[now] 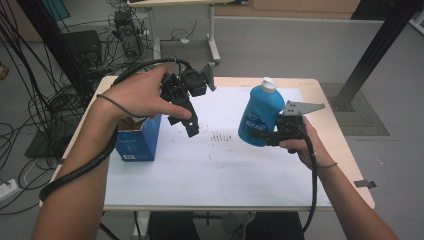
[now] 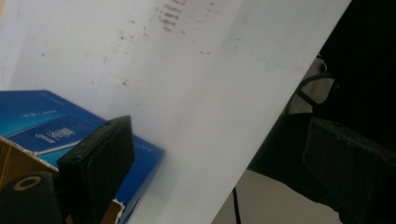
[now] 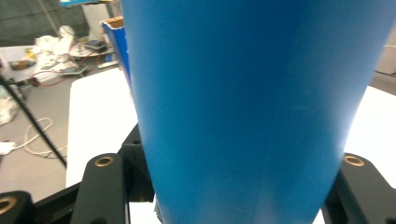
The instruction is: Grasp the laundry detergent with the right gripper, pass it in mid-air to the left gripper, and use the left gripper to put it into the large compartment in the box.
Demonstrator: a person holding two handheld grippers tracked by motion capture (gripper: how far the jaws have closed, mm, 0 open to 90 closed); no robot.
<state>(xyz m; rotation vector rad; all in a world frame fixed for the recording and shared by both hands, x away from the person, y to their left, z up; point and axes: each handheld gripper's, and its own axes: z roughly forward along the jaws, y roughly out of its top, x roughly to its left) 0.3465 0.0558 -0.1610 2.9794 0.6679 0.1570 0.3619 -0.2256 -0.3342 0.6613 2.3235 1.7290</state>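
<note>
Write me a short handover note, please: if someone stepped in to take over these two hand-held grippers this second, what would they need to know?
Right gripper: shut on the blue bottle, gripping its lower body. The bottle is upright, white cap on, at the right side of the white mat; whether its base touches the mat I cannot tell.
Left gripper: open, nothing between its jaws, held above the mat just right of the blue box.
The blue box stands at the mat's left edge, top flaps open.
Done: bottle gripped.
Left: probably carrying the bottle over to the box, though that is a guess; keep the left gripper out of its path.
</note>
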